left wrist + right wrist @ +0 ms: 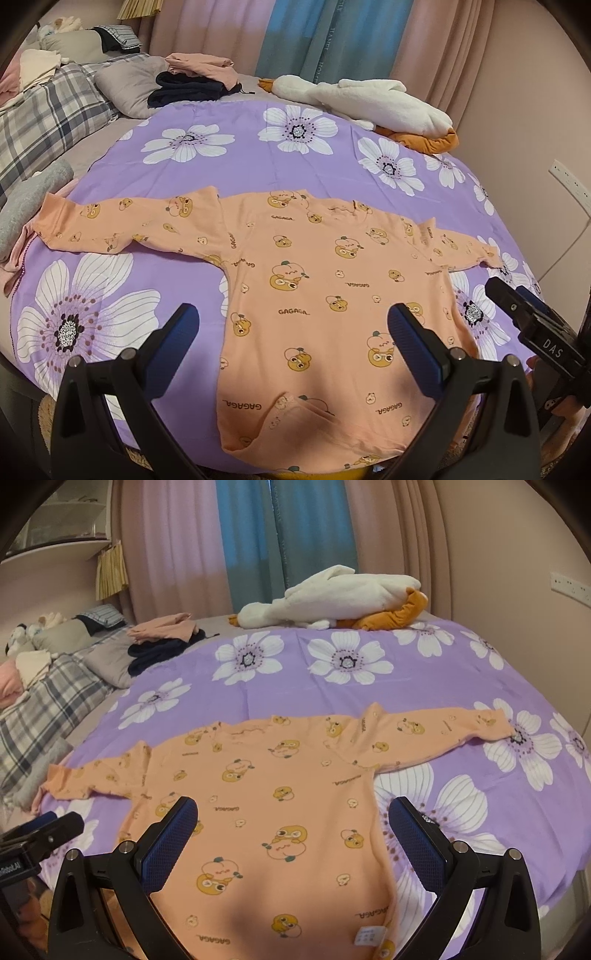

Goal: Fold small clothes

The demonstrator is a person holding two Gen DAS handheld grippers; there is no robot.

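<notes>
A small orange long-sleeved shirt (314, 280) with duck prints lies flat on the purple flowered sheet (258, 158), both sleeves spread out sideways. My left gripper (291, 317) hovers open above the shirt's lower left part, nothing between its fingers. The right gripper (293, 810) is open too, above the shirt (266, 794) near its lower right side, and it shows at the right edge of the left wrist view as a black tool (532, 317). A white label (369, 936) sits at the shirt's hem.
A white and orange plush goose (373, 105) lies at the far edge of the sheet. Folded pink and navy clothes (195, 79) rest on a grey pillow at the back left. A plaid blanket (48, 110) and grey cloth (29, 206) lie left. Curtains hang behind.
</notes>
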